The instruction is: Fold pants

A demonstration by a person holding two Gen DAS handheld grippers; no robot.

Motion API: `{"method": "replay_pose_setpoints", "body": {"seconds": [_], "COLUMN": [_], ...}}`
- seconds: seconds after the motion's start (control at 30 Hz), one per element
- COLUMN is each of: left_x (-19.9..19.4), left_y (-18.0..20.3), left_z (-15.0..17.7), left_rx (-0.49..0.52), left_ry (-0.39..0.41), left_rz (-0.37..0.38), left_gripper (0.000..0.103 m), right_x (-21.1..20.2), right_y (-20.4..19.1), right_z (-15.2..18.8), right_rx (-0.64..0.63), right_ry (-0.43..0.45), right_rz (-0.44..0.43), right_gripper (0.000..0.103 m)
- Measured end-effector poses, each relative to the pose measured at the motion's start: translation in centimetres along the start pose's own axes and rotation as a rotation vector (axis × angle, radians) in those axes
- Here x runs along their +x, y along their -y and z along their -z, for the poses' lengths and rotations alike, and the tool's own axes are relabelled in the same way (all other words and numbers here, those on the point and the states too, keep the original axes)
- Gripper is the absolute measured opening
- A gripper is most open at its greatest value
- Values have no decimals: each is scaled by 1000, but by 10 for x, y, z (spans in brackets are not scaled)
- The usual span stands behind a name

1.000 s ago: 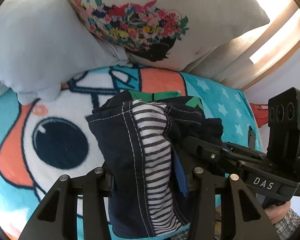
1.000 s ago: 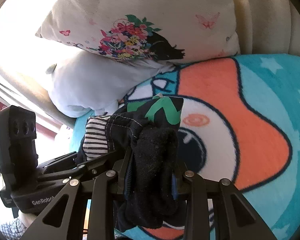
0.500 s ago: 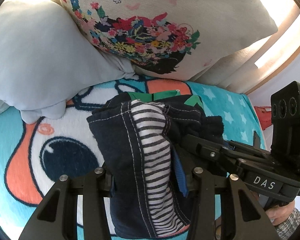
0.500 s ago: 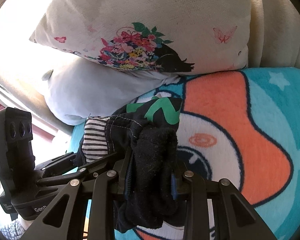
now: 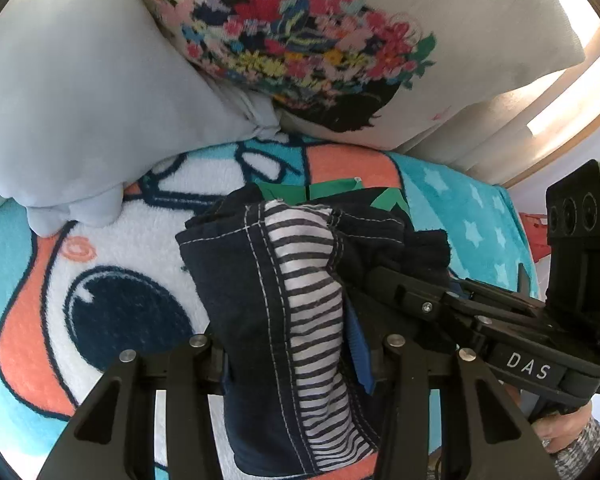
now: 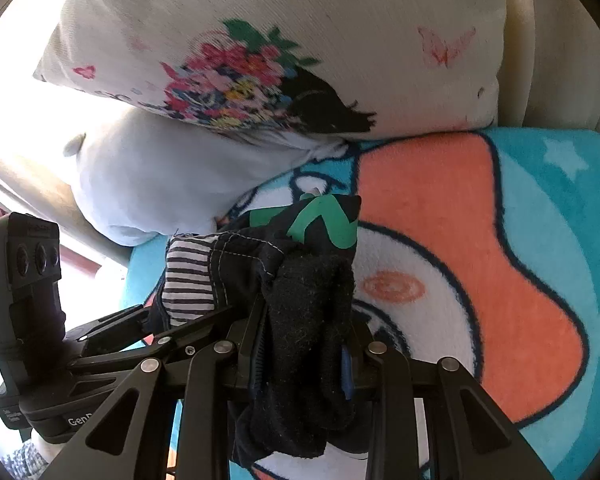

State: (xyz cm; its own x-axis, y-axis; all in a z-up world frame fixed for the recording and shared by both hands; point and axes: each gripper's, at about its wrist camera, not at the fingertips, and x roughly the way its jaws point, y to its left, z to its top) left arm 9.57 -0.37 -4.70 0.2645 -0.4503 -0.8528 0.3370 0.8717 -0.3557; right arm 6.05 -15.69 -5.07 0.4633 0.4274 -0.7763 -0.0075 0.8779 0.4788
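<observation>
One pair of dark navy pants (image 5: pixel 236 300) with white stitching, a grey-and-white striped lining and a green print is bunched into a bundle, held up just above the bed. Its long axis runs from the cameras toward the pillows. The left tongs (image 5: pixel 296 352) are clamped on the striped end, and the right tongs (image 6: pixel 306 356) are clamped on the black fuzzy end. Below lies one turquoise cartoon fleece blanket (image 6: pixel 460 248). Behind it are two pillows: one cream flower-printed pillow (image 5: pixel 440 12) and one plain pale blue pillow (image 5: pixel 80 100).
</observation>
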Motion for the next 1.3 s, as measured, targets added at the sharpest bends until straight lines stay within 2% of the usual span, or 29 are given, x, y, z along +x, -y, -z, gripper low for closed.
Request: {"method": "replay_pose_setpoints", "body": {"seconds": [0.23,0.33,0.43,0.53,0.63,0.77,0.83,0.97,1.13,1.3], "left_x": [28,38,48,49,32,6,-3,8,43,33], "left_y": [-14,-19,-32,-48,-56,-66,-69,-75,-84,-81], "left_z": [-9,-9,-9,-9,-9,-9,-8,-5,-10,-16], "left_rx": [-48,-65,-131,-226,-264,-301,-314,-336,-351,-340], "left_ry": [-44,-68,-105,-131,-95,-33,-4,-41,-120,-101], "left_rz": [9,8,60,140,159,158,156,148,115,118], "left_gripper": [44,51,59,60,60,60,60,60,60,60], "right_x": [22,32,39,38,24,-13,-25,-15,23,23], "right_y": [19,26,34,43,42,28,18,11,18,17], "right_z": [-6,-7,-6,-5,-5,-4,-1,10,18,6], "right_rx": [41,47,68,98,107,70,46,48,67,61], "right_ry": [-21,-34,-40,-36,0,114,143,91,26,12], "right_rz": [27,47,70,68,61,98,73,-2,42,64], "right_gripper": [32,32,43,49,49,49,49,45,44,44]}}
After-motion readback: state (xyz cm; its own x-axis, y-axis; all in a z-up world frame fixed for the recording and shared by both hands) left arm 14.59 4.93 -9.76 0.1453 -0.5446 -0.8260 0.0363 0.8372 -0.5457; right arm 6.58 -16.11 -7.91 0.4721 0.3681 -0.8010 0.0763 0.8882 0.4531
